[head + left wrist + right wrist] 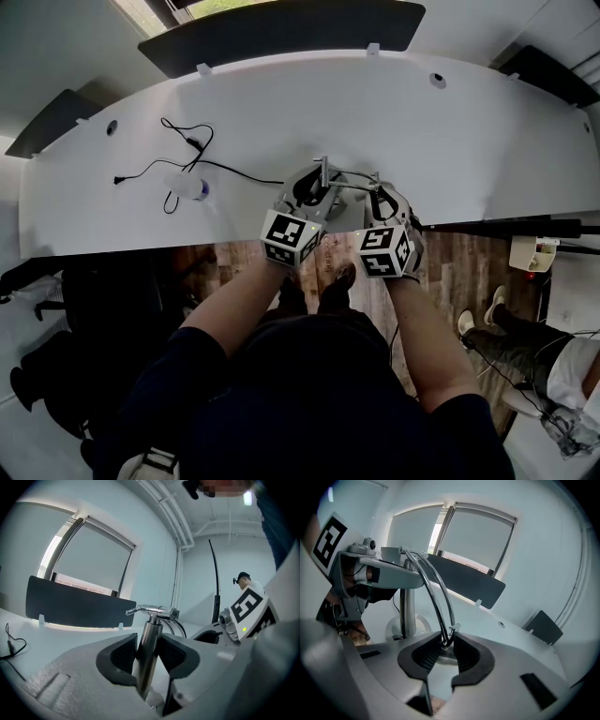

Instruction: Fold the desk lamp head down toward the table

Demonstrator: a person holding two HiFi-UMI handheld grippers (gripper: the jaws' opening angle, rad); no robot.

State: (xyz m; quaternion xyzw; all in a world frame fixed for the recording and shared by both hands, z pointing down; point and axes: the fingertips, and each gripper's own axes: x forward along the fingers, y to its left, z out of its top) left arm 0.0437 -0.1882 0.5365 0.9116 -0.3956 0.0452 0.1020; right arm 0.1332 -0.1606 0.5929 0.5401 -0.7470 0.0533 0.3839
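A chrome desk lamp (pixel 328 178) stands near the front edge of the white desk (pixel 394 112). My left gripper (pixel 314 194) is shut on the lamp's upright post (pixel 150 644), with the pads pressing it from both sides below the top joint (pixel 154 611). My right gripper (pixel 378 195) is shut on the far end of the lamp's thin curved arm rods (pixel 438 595), which arch over from the post (pixel 408 603) down to my jaws (pixel 446 649). A pale round part, probably the lamp head, shows just under the pads. The round base (pixel 396 629) rests on the desk.
A black cable (pixel 178 150) and a small white object (pixel 187 187) lie left of the lamp. Dark divider panels (pixel 281 33) stand along the desk's far edge. The desk edge runs right under my grippers, above wood floor (pixel 469 253). A person's legs (pixel 525 342) show at the right.
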